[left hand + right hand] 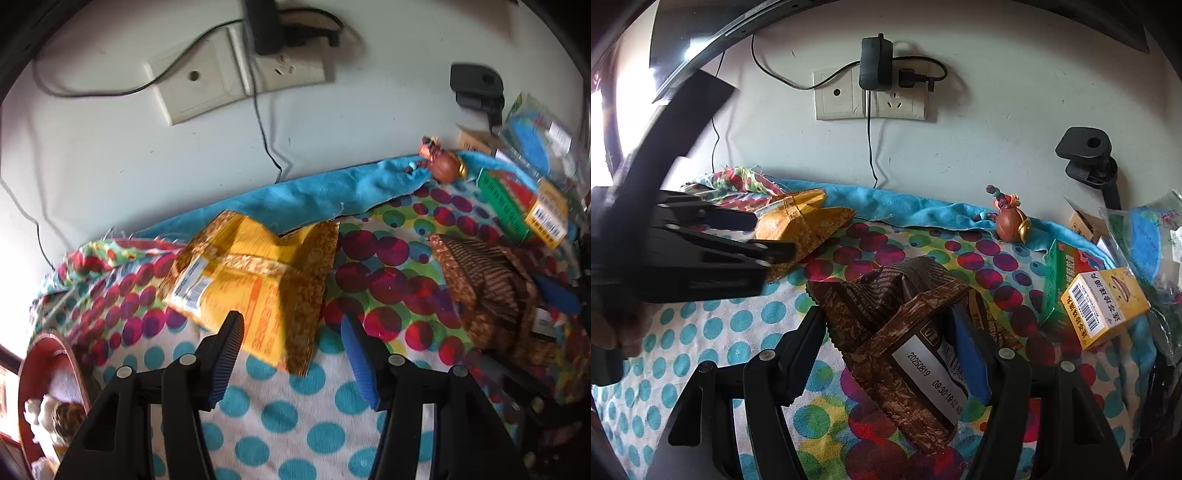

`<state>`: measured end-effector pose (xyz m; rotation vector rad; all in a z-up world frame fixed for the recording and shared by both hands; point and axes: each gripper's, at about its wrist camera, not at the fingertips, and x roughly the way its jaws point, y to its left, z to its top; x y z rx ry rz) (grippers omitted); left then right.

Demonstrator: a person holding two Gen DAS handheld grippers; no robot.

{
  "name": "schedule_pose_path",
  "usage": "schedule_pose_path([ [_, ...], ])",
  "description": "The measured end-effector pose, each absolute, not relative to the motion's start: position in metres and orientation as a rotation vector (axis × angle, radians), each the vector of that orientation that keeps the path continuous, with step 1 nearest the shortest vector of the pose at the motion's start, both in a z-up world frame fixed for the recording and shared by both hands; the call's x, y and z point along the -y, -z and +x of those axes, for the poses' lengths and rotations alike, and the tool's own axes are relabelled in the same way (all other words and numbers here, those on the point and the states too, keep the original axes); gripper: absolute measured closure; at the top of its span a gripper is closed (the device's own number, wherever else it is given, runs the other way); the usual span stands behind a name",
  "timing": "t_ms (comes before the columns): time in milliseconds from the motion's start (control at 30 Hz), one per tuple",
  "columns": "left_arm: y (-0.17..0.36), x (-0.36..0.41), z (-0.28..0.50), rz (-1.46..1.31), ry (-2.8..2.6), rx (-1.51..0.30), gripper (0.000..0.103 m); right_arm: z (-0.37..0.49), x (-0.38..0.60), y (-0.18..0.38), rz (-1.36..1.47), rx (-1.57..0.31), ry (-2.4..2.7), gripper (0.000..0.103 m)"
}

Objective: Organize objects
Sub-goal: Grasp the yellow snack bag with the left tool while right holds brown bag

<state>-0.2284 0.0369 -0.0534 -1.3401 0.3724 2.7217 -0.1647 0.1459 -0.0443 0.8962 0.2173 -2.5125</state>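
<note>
Left gripper (291, 332) jaws apart, straddling the near edge of the yellow packet (251, 280); not yet clamped. Right gripper (886, 332) jaws apart around the brown packet (905, 332), which lies toward the boxes (1104, 306) from the yellow packet on the dotted cloth (701, 332). Judged step: dual pick-up approach. Next move calls for closing both. Both grippers tilt downward, pointing toward the wall.

- Cloth (369, 266): white ground, teal dots; further back, overlapping red, purple and green circles; plain turquoise edge.
- Yellow packet (251, 273): yellow, brown-speckled borders.
- Brown packet (905, 332): brown, striped panel, white date label.
- Small box (1104, 306): yellow, barcode.
- Box behind (1058, 273): green.
- Wall (979, 147): white.
</note>
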Motion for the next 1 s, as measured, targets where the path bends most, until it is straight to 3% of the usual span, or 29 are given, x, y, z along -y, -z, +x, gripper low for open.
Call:
schedule_pose_path([
  [367, 0.08, -0.069, -0.257, -1.36, -2.836, -0.739, 0.044, -0.166, -0.15, 0.044, 0.892, -0.175, 2.502, 0.038],
  [500, 0.085, -0.066, -0.266, -1.383, -2.892, -0.763, 0.038, -0.166, -0.15, 0.043, 0.894, -0.175, 2.499, 0.037],
  [767, 0.09, -0.039, -0.282, -1.434, -3.005, -0.769, 0.038, -0.168, -0.149, 0.043, 0.901, -0.182, 2.492, 0.035],
  [1000, 0.09, -0.025, -0.286, -1.459, -3.048, -0.768, 0.053, -0.168, -0.149, 0.043, 0.903, -0.183, 2.488, 0.034],
])
